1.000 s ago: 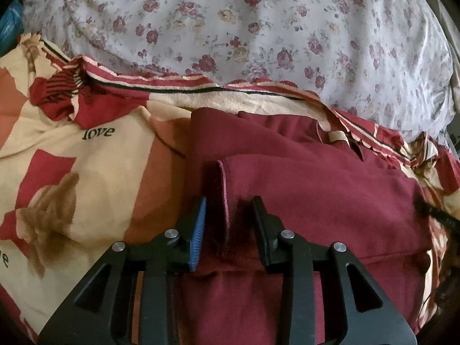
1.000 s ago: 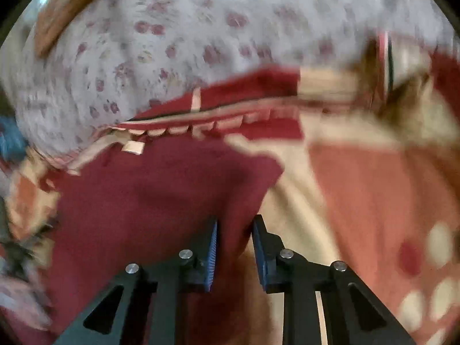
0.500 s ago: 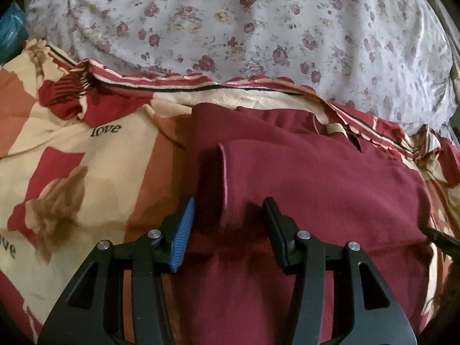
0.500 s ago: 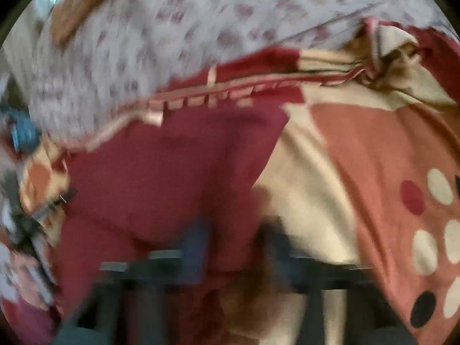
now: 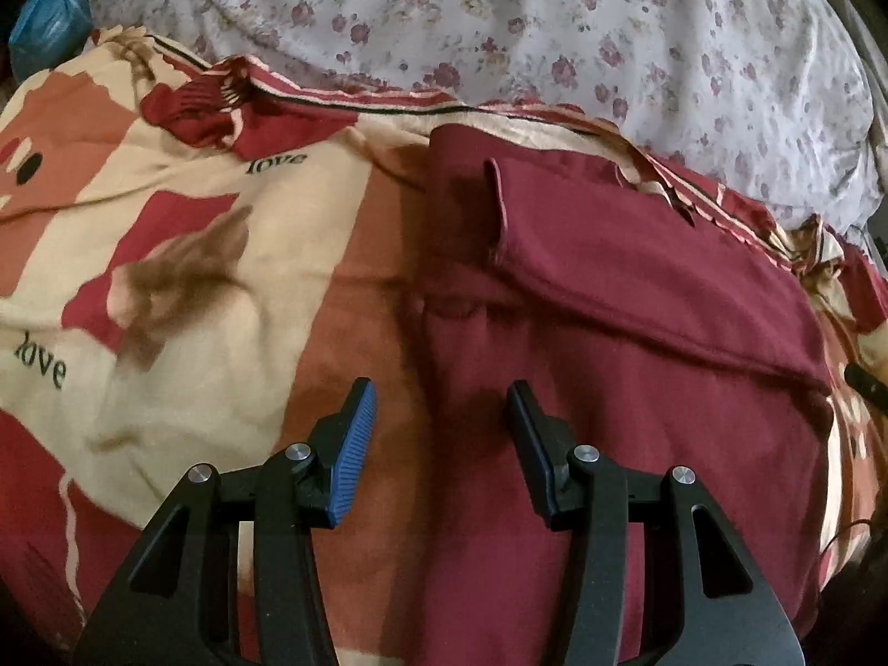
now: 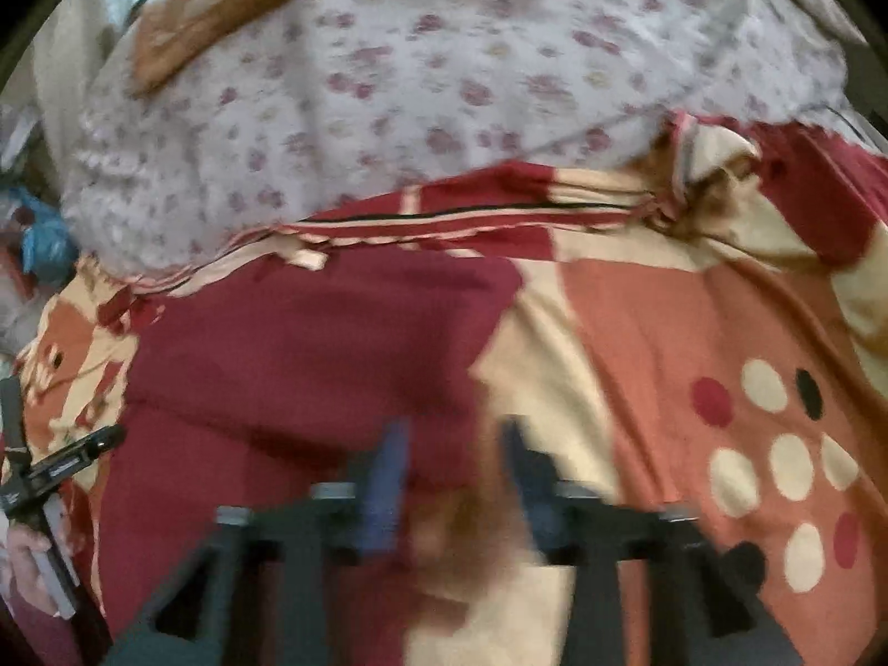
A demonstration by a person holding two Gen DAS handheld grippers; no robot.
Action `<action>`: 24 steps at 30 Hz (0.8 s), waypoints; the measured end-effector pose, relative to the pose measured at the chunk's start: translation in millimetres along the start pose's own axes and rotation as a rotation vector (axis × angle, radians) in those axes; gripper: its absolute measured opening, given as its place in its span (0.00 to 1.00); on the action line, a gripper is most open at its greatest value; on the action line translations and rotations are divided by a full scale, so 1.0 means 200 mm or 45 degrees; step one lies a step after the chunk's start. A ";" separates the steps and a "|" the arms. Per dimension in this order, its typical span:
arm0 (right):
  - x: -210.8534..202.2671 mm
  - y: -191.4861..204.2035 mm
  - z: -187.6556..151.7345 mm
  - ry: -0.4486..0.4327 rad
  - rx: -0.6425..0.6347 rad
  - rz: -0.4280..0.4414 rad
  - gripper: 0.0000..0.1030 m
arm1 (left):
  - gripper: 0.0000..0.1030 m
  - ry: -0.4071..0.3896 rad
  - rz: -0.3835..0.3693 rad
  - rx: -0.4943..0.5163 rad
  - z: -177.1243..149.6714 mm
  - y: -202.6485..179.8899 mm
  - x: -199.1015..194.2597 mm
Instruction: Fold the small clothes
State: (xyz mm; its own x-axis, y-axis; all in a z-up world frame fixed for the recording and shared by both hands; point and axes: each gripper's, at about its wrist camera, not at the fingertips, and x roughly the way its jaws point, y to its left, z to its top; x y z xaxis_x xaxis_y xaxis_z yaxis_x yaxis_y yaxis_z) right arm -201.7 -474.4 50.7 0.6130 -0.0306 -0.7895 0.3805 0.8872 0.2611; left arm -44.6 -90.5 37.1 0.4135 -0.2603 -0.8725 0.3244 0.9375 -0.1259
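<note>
Bedding: patterned blanket (image 5: 183, 288), floral sheet (image 5: 555, 33) beyond. Maroon garment (image 5: 638, 333) lies on it, one flap folded over; more folds likely remain. My left gripper (image 5: 441, 444) hangs open, empty; right gripper (image 6: 455, 477), blurred, is opening, apparently empty.

Dim, warm indoor light; fisheye bending at dark edges; right wrist view smeared with motion blur.

a bed fills the frame: a cream, orange and red patterned blanket (image 5: 183, 288) printed with "love" across the lower half, a pale floral sheet (image 5: 555, 28) above it, a blue bag (image 5: 47, 28) upper left. dim light.
</note>
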 end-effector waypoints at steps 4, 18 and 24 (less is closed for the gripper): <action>0.16 0.09 -0.02 0.101 -0.084 -0.116 0.53 | 0.47 0.003 -0.011 -0.013 -0.07 0.01 -0.03; -0.29 -0.04 -0.26 0.014 0.050 0.013 0.54 | 0.52 -0.078 -0.053 0.050 -0.18 -0.06 -0.13; -0.37 0.07 -0.31 -0.039 -0.057 0.068 0.64 | 0.67 -0.080 -0.119 0.010 -0.19 -0.20 -0.17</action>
State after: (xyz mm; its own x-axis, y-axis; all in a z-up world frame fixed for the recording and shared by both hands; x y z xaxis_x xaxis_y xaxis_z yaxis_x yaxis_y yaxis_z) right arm -284.0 -430.9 78.8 0.6525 0.0037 -0.7578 0.3158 0.9077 0.2764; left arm -103.9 -109.6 53.9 0.4338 -0.3606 -0.8257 0.3704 0.9068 -0.2014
